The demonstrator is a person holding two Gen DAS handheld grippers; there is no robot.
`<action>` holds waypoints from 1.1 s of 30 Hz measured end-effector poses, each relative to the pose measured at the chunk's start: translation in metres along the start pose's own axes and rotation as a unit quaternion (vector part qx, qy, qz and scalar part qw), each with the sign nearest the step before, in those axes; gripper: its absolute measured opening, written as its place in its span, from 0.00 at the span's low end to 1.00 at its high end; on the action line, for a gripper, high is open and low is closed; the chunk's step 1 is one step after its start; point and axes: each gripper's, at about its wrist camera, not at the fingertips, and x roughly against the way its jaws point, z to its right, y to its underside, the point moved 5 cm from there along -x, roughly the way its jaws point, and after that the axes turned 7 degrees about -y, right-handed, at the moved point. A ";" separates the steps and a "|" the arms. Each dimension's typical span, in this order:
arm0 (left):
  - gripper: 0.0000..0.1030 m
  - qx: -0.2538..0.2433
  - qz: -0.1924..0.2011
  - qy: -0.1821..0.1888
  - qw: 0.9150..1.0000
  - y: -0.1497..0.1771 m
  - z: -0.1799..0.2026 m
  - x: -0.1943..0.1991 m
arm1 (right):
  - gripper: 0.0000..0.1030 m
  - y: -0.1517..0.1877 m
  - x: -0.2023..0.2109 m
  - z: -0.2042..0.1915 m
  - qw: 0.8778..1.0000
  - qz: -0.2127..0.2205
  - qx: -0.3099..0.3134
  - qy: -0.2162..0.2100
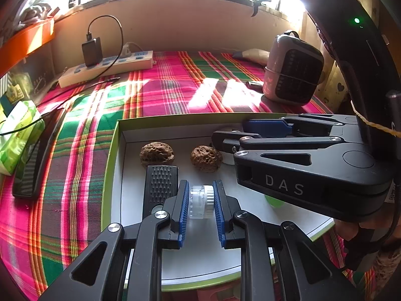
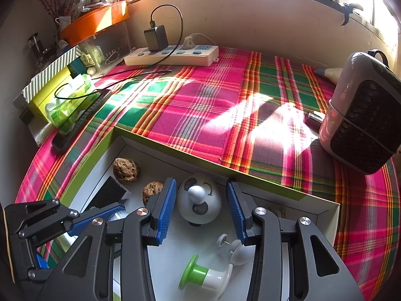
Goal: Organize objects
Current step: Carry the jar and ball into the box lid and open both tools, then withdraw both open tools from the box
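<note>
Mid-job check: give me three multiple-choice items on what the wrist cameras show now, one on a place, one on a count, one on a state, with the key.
1. Where do the walnuts lie?
A. In the white-floored box
B. On the plaid cloth
C. On the power strip

2. How many walnuts are in view?
A. One
B. Two
C. Four

3. How do the blue pads of the right gripper stand to the white egg-shaped figure?
A. Pressed on it
B. Apart from it on both sides
C. Nowhere near it

Key: 1 A, both lie on the box's white floor. 2 B, a second walnut lies beside the first. 3 B, a gap shows between each pad and the figure in the right wrist view.
</note>
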 end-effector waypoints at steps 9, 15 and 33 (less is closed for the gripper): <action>0.27 0.000 -0.002 -0.005 1.000 0.000 -0.001 0.001 | 0.42 0.002 0.002 -0.002 1.000 -0.001 0.002 0.003; 0.29 0.002 -0.003 -0.005 1.000 0.003 -0.002 0.004 | 0.42 0.004 0.009 -0.003 1.000 0.007 -0.002 0.005; 0.30 0.007 0.017 -0.022 1.000 0.011 -0.007 0.033 | 0.46 0.017 0.045 -0.017 0.999 0.043 -0.004 0.013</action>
